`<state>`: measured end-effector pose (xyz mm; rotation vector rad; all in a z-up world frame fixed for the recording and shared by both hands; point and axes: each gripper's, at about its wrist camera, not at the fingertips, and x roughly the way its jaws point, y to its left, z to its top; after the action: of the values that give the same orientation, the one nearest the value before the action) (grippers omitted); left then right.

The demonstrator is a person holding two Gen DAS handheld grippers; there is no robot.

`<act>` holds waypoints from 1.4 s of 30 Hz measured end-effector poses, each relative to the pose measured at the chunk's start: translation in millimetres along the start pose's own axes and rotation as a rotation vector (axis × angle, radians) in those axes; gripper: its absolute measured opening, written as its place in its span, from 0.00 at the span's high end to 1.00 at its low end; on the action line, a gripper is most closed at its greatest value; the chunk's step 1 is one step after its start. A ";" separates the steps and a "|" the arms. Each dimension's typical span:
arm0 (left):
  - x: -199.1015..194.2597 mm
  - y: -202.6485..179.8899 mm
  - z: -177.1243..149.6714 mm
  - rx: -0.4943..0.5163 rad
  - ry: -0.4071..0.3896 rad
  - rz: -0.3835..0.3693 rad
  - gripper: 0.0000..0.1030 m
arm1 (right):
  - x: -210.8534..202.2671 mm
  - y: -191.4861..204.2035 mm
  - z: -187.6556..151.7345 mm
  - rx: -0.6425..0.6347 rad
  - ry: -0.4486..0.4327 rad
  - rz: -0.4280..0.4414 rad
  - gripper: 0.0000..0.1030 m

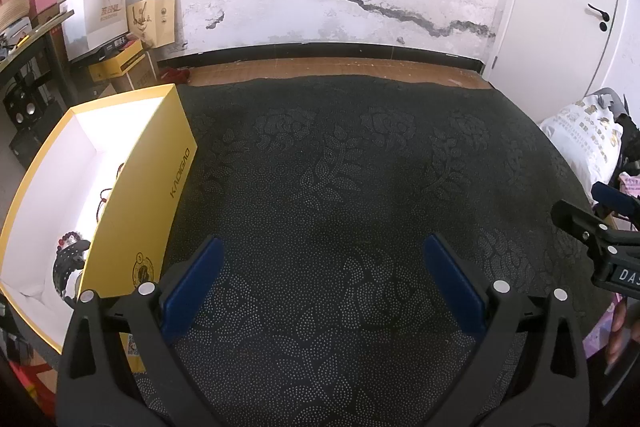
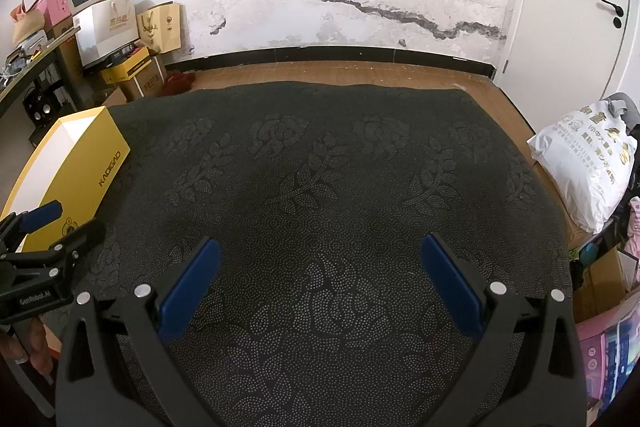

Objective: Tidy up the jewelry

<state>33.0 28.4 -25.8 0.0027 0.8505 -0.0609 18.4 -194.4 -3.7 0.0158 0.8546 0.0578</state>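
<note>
Both the left gripper [image 1: 324,259] and right gripper [image 2: 320,259] hover with jaws wide and empty over the dark cloth [image 1: 340,167]; the yellow box [image 1: 136,195] at nine o'clock holds beaded bracelets [image 1: 70,255].

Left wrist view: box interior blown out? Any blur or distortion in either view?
Left wrist: the white inside of the yellow box glares near its far end, yet the beaded bracelets stay readable; dark cloth sharp, no motion blur. Right wrist: even daylight, the cloth dimmer mid-frame. Both: strong fisheye bowing of the baseboard, black corners.
</note>
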 end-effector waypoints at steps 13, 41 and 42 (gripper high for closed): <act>-0.2 -0.6 -1.0 -0.002 0.001 0.000 0.05 | -0.3 -0.1 -0.7 0.001 0.001 0.001 0.06; 1.3 0.4 -1.3 -0.014 0.012 0.003 0.05 | 2.1 -1.2 0.7 -0.007 0.003 0.010 0.06; 1.8 0.7 -1.0 -0.013 0.012 0.003 0.05 | 2.2 -0.8 0.7 -0.007 0.003 0.010 0.06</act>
<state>33.5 29.0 -27.8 -0.0082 0.8633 -0.0521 20.4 -195.1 -4.9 0.0135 0.8574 0.0697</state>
